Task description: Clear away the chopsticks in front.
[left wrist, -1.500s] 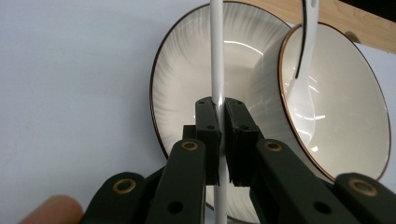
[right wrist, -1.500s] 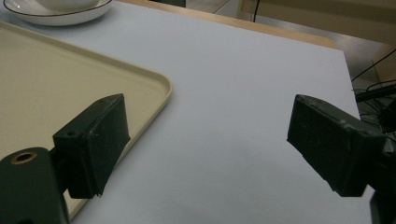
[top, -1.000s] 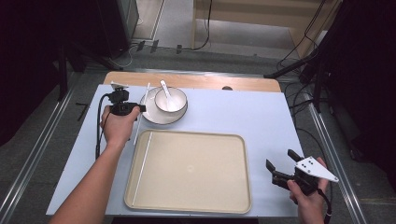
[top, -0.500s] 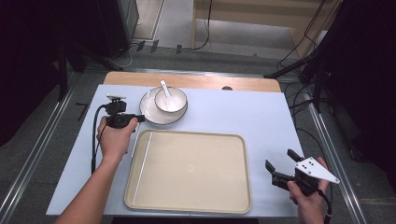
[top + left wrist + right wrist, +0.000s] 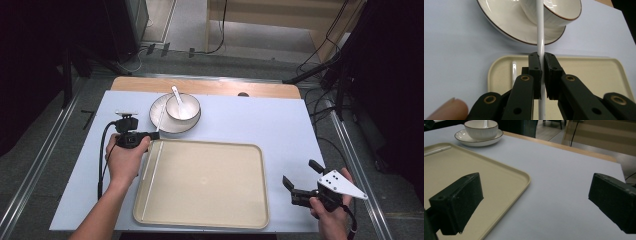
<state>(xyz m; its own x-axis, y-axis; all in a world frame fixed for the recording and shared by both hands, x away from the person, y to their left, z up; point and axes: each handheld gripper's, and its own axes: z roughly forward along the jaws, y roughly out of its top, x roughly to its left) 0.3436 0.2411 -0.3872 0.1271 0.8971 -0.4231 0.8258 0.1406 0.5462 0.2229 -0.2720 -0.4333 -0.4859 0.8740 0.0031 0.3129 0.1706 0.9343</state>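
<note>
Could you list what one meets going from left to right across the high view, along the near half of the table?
left gripper shut on the white chopstick → beige tray → open right gripper

White chopstick; beige tray; cream bowl and plate, dark rims; pale blue table.
</note>
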